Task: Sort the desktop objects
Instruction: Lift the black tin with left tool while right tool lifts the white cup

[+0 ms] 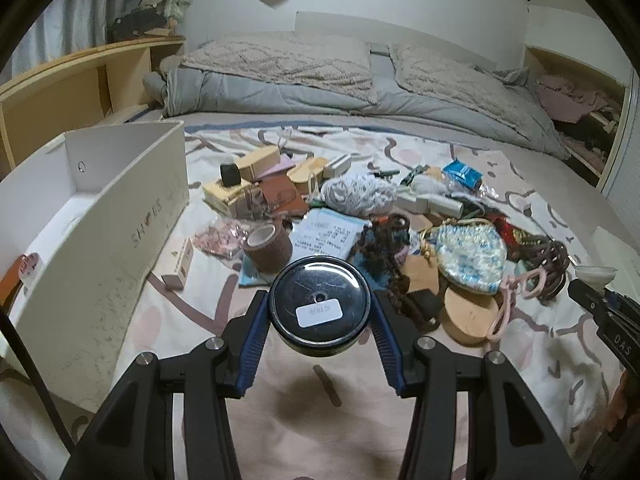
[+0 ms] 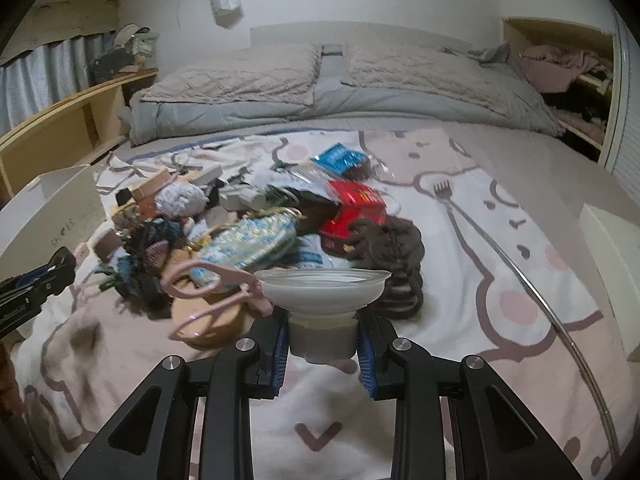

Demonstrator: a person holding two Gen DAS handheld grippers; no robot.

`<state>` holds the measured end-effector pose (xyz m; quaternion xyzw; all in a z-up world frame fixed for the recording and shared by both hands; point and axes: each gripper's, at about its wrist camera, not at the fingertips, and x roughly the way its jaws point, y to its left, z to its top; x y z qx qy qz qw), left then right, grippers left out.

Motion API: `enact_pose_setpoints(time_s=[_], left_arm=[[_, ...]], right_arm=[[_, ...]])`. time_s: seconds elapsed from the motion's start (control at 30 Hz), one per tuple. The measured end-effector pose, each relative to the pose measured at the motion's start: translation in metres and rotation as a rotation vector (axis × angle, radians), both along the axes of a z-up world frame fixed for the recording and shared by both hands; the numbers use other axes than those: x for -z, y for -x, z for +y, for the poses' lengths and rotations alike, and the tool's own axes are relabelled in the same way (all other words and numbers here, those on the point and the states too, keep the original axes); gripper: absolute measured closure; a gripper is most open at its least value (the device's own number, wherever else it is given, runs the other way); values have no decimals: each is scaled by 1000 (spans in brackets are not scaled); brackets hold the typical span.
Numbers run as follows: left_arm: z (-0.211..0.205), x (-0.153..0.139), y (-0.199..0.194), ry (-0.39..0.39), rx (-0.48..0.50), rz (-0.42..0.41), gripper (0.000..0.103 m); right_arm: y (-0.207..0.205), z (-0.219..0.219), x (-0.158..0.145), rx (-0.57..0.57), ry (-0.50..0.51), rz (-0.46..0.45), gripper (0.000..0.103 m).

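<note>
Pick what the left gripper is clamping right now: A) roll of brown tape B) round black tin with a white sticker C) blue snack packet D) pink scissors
B: in the left wrist view the blue pads of the left gripper press both sides of the round black tin, white sticker on its lid, lifted clear of the blanket.

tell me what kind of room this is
A bedroom, most likely. The clutter pile lies on a bed covered by a patterned blanket, with two pillows and a grey duvet at its head, and an open wooden shelf unit alongside.
</note>
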<state>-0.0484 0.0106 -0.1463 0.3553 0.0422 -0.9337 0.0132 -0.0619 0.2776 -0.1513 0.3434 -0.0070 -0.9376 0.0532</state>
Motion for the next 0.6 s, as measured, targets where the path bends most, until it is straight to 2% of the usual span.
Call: enact_pose_setpoints(time_s=[0.6], left_arm=[[3,-65,-31,12,-32,110,53]], right_arm=[[-30,-30,-68,-86,-1,140,73]])
